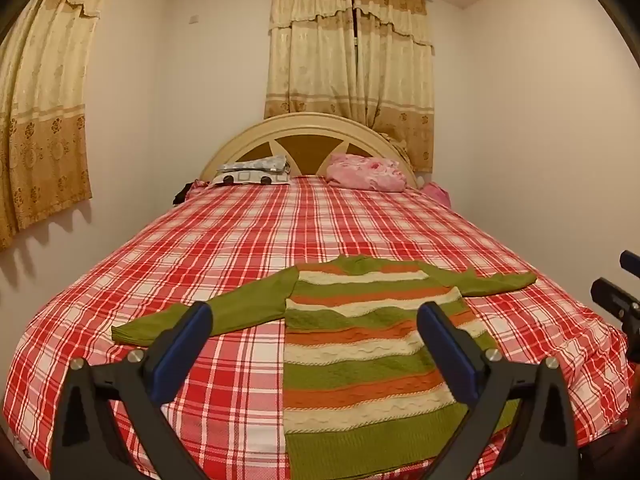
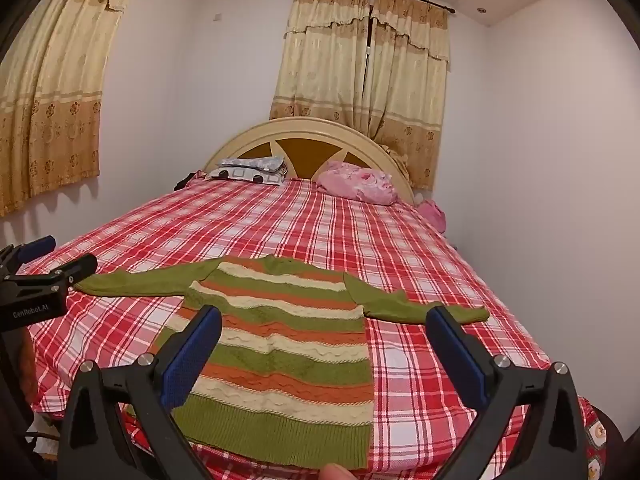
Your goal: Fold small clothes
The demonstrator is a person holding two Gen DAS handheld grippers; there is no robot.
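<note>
A small knitted sweater with green, orange and cream stripes and plain green sleeves lies flat on the bed's red-and-white plaid cover, near the foot end. Both sleeves are spread outward; its green ribbed hem is nearest the cameras.

In the left wrist view, the left tongs stand wide with nothing between the blue pads. The sweater's left sleeve runs toward 9 o'clock, passing behind the left finger, while the body fills the 5 o'clock part of the gap. Whether the fingers touch the knit cannot be told.

In the right wrist view, the right tongs are likewise spread wide and hold nothing. The sweater body sits at 6 o'clock between the fingers, and the right sleeve ends at 3 o'clock just by the right finger. A fingertip shows at the bottom edge, near the hem.

At 12 o'clock stand a cream arched wooden headboard, a pink floral pillow and a grey patterned pillow, with beige curtains behind.
</note>
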